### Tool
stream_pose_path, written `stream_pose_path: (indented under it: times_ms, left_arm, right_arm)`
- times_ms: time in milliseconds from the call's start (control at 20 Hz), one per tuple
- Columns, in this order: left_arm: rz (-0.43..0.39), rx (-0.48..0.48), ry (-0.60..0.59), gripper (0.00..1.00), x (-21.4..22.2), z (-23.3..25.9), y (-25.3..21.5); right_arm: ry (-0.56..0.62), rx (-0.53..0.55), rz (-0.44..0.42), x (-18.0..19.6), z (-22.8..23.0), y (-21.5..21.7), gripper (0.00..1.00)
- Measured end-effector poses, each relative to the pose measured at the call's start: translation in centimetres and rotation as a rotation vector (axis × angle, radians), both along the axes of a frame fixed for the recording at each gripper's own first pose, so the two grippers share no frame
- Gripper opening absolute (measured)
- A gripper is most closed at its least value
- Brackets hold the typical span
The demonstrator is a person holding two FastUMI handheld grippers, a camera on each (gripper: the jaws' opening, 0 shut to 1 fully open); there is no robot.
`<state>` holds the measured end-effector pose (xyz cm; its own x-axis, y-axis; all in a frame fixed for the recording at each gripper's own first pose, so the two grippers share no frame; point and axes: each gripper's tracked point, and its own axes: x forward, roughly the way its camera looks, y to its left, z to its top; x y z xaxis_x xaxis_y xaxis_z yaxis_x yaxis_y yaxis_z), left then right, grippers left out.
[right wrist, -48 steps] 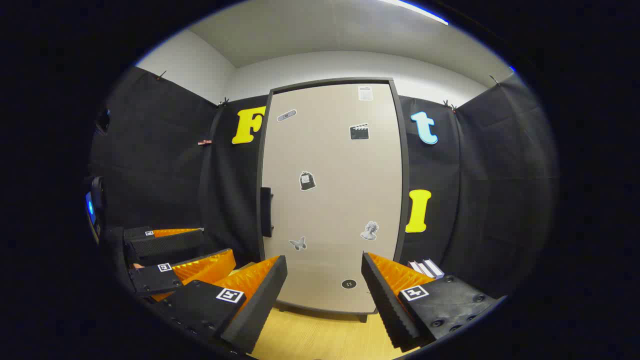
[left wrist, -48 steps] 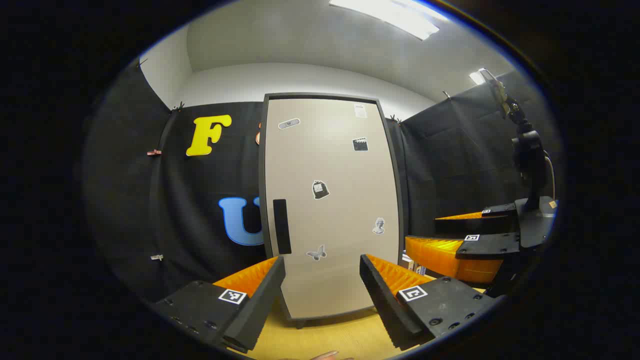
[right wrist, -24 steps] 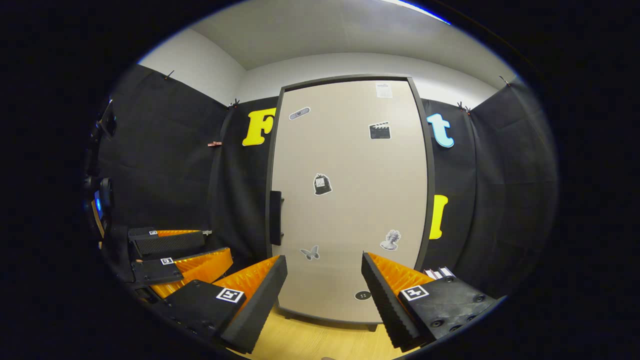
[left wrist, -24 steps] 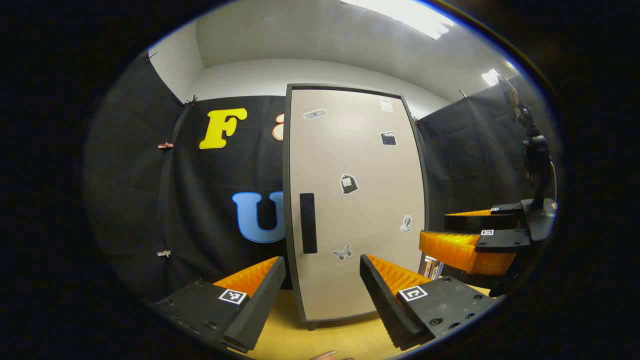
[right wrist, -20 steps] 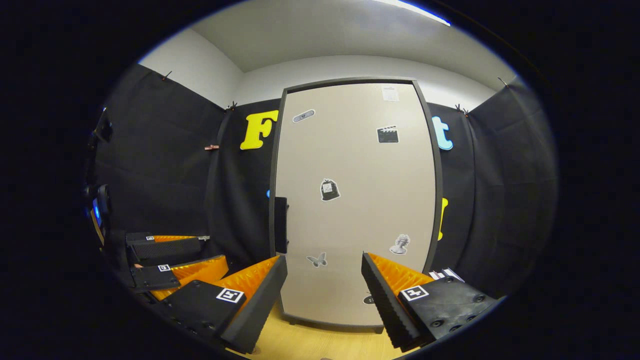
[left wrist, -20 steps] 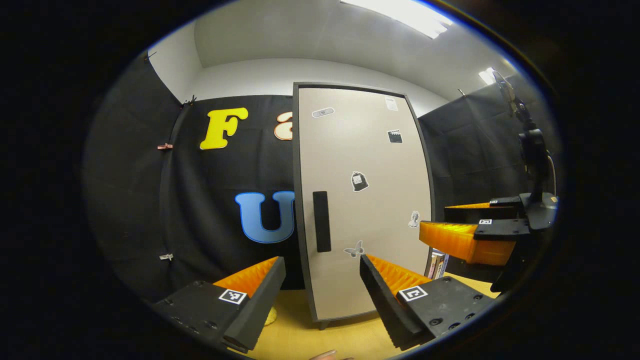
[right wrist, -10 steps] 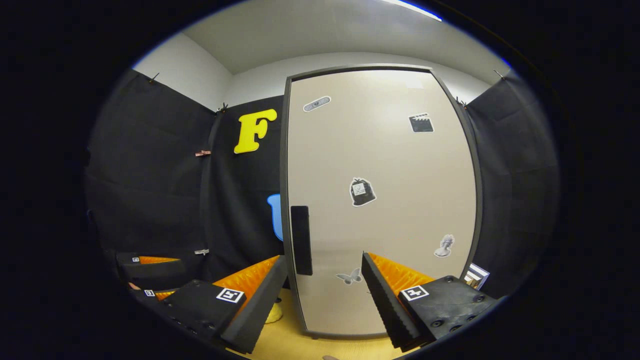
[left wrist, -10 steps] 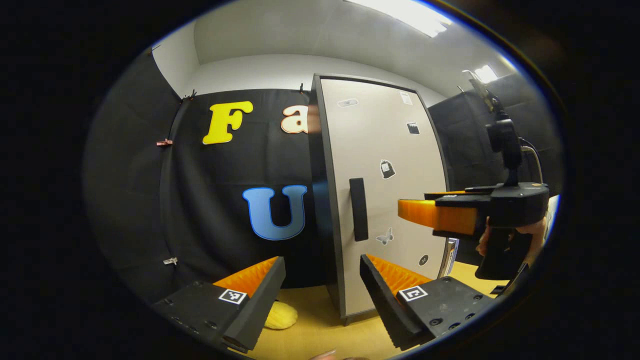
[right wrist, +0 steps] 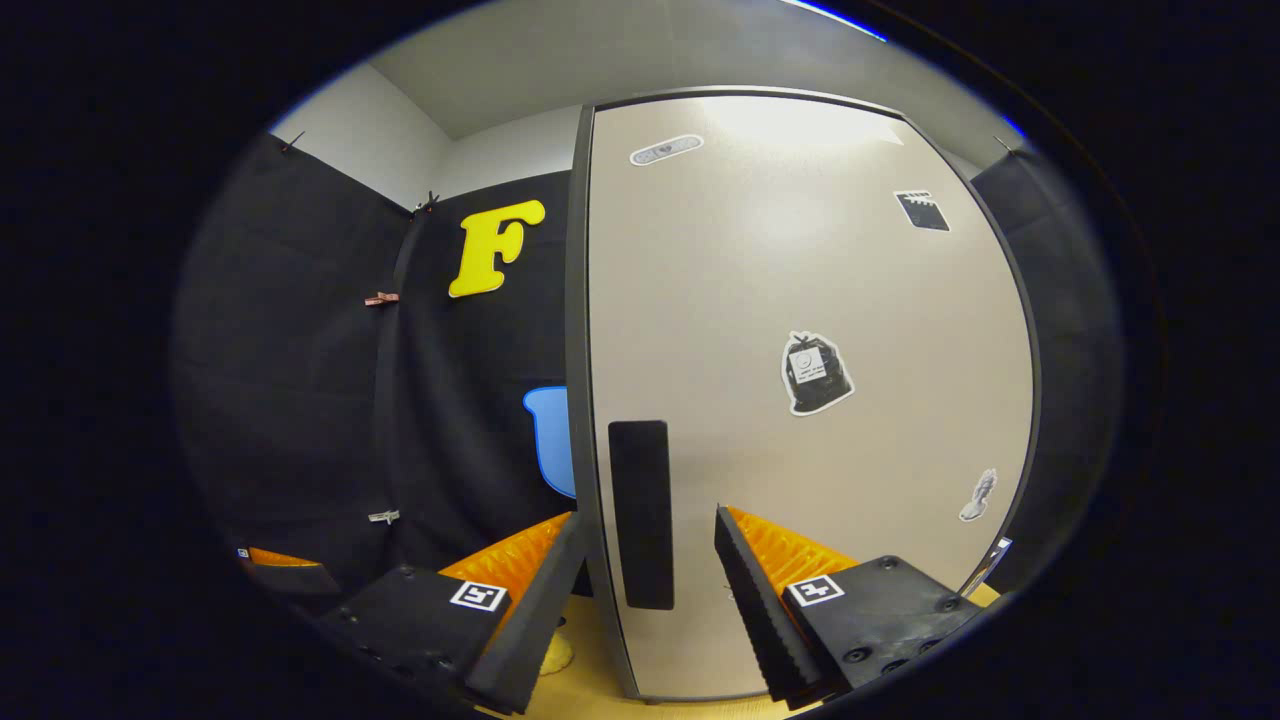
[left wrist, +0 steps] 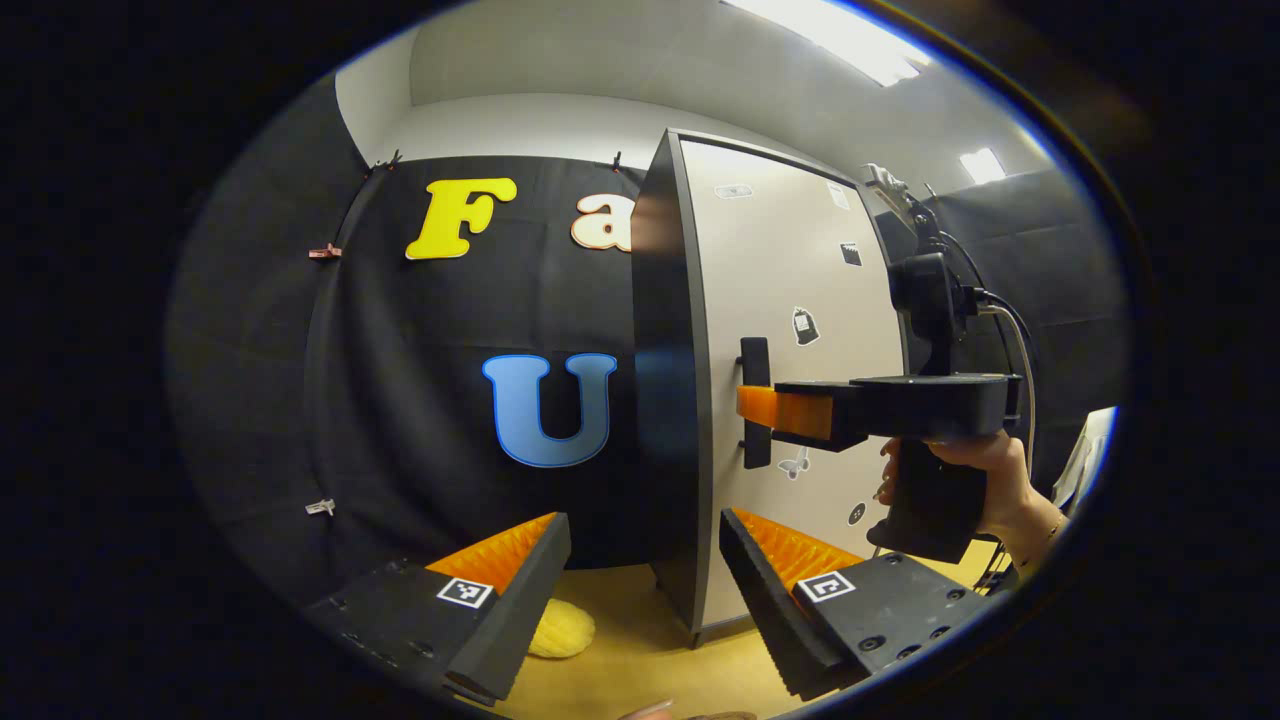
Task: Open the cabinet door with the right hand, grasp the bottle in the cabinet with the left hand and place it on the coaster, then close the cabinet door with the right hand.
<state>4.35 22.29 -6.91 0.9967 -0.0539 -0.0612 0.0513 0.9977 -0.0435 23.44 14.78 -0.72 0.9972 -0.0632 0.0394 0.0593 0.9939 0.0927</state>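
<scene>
Fingers of the left gripper stand spread over the wooden table, a yellow coaster just beside them. The beige cabinet door is shut, and the right gripper, jaws apart, brackets its black handle without visibly touching it.

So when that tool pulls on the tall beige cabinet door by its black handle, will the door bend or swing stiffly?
The tall beige cabinet door looks like a flat rigid panel, so it probably swings whole. The black bar handle stands between the right tool's open fingers, likely a firm hold. The cabinet is tall and narrow on small feet, so a hard pull might rock it.
</scene>
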Motion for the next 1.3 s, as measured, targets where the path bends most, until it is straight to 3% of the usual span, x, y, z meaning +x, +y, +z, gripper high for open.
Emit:
stream_pose_path:
  times_ms: [250, 400, 500, 650, 800, 900, 1300]
  left_arm:
    - [-0.002, -0.042, 0.023, 0.95, 0.6, -1.4, 1.2]
    - [-0.015, -0.042, 0.033, 0.95, 0.9, -2.0, 1.2]
    - [-0.014, -0.039, 0.029, 0.95, 0.8, -2.1, 1.4]
    - [-0.018, -0.035, 0.023, 0.96, 0.5, -2.1, 1.4]
    - [-0.019, -0.022, 0.016, 0.96, 0.1, -1.7, 1.3]
    - [-0.017, -0.030, 0.007, 0.95, -0.3, -1.4, 1.4]
    - [0.014, 0.006, -0.022, 0.95, -1.1, 1.1, 1.4]
  right_arm:
    - [0.036, 0.015, -0.054, 1.8, -1.1, -0.6, 0.56]
    - [0.047, 0.029, -0.039, 2.0, -1.5, -0.2, 0.58]
    - [0.040, 0.003, -0.087, 2.2, -1.4, -0.4, 0.38]
    - [0.031, -0.043, -0.110, 2.2, -1.6, -0.2, 0.31]
    - [0.049, -0.067, -0.112, 2.2, -1.7, -0.3, 0.17]
    - [0.063, -0.061, -0.086, 1.9, -1.7, -0.2, 0.23]
    - [0.054, -0.029, 0.048, -4.2, -0.3, 1.2, 0.22]
